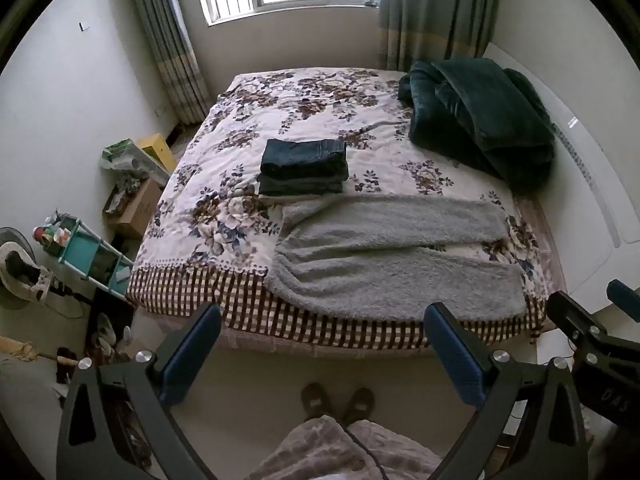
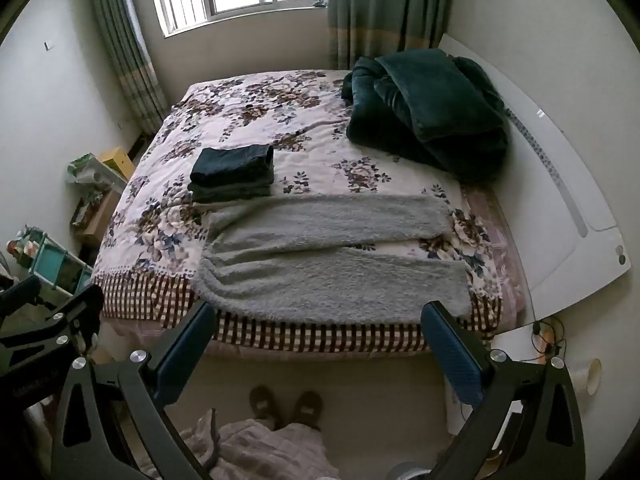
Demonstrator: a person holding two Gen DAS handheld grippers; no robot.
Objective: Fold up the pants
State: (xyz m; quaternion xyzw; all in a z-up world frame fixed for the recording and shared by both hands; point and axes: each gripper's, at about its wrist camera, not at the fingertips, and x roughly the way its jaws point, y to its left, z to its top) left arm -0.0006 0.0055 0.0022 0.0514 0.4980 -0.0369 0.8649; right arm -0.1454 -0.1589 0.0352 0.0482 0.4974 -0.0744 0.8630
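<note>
Gray fleece pants (image 1: 392,256) lie spread flat on the bed (image 1: 304,112), along the near edge. The waist is at the left, sagging slightly over the checked bed skirt, and the two legs run to the right with a narrow gap between them. Laid out like this, probably so the legs can be brought together for a first fold; no fold made yet, judging by the layout.

Folded dark jeans (image 1: 303,167) sit stacked just behind the pants' waist end, close to touching the far leg's edge. Likely a finished pile kept out of the working area. A dark green blanket (image 1: 480,116) is bundled at the far right corner near the headboard, well apart from the pants.

Left claw (image 1: 320,344): wide open, holds nothing, touches nothing, held up in front of the bed's near edge above the floor. Right claw (image 2: 316,340): same, wide open, empty, clear of the fabric. Both sit side by side, aimed at the pants, which looks like a ready stance before reaching in.

The person's shoes (image 1: 338,400) stand on the floor just short of the bed.
</note>
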